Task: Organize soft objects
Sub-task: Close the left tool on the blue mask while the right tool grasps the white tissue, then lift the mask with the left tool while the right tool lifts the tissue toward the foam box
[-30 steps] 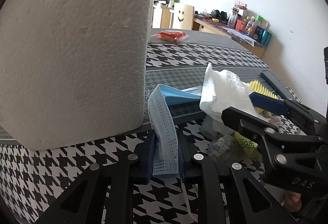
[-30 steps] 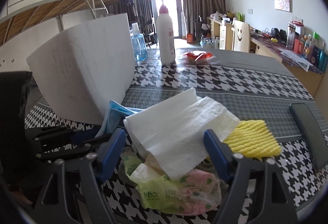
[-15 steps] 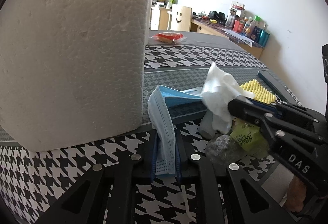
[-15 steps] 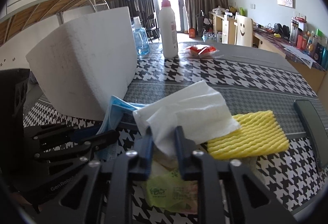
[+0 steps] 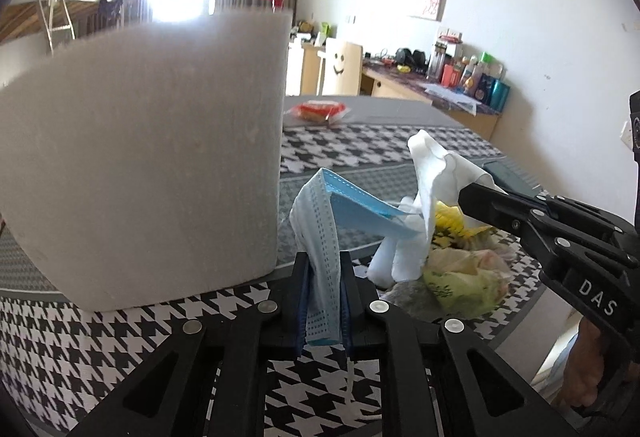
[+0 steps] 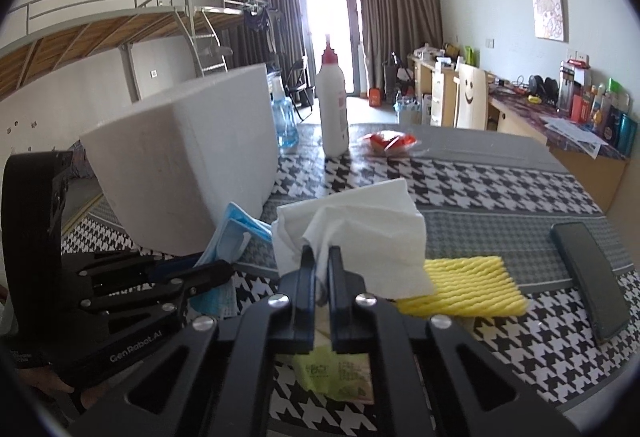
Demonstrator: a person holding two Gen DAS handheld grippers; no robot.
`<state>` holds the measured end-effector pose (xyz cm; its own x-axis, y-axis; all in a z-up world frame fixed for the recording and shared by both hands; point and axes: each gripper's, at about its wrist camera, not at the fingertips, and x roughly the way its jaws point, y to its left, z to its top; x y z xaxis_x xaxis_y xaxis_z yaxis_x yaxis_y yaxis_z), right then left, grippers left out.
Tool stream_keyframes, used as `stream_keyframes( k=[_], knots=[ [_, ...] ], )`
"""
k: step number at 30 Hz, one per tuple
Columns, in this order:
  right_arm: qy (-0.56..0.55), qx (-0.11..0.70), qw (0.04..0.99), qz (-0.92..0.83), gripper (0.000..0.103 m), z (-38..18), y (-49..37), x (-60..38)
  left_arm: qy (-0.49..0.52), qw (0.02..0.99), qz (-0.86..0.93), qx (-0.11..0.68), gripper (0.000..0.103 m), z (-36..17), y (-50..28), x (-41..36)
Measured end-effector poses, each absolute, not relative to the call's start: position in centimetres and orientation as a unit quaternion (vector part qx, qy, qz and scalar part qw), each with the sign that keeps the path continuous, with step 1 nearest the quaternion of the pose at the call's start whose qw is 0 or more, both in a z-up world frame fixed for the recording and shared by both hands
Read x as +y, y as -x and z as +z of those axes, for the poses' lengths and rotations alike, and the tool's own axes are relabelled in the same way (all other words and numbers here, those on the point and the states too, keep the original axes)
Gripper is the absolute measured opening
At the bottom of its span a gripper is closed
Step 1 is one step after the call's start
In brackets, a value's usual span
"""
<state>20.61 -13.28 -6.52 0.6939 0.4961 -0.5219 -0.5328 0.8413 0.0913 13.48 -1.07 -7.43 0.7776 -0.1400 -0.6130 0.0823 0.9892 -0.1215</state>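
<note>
My left gripper [image 5: 323, 265] is shut on a light blue face mask [image 5: 320, 233], which hangs lifted off the houndstooth table. The mask [image 6: 232, 233] also shows in the right wrist view, beside the left gripper [image 6: 224, 271]. My right gripper [image 6: 321, 257] is shut on a white paper tissue [image 6: 360, 225], raised above the pile. The same tissue [image 5: 436, 173] is pinched by the right gripper [image 5: 466, 195] in the left wrist view. Under them lie a yellow foam net [image 6: 464, 287] and a green wipes packet [image 6: 332, 371].
A large white foam block [image 5: 152, 157] stands at the left, close to the mask. A dark phone [image 6: 588, 277] lies at the right. A white bottle [image 6: 332, 109], a blue water bottle [image 6: 286, 121] and a red packet [image 6: 390, 141] stand at the far end.
The right gripper closed on the tissue and lifted it. The left gripper rose with the mask, so the foam block's top edge now shows.
</note>
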Motion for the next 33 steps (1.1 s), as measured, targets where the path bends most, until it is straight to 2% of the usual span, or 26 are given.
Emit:
stream_keyframes(
  k=[25,33],
  knots=[
    [0.015,0.207,0.944,0.255,0.008,-2.7,-17.7,-15.5,0.033,0.964,-0.059,0.258,0.014,-1.6,-10.3,0.1],
    [0.021,0.216,0.942,0.255,0.008,-2.9,-17.7,-15.4,0.036,0.961,-0.060,0.268,0.014,-2.1,-10.9,0.1]
  ],
)
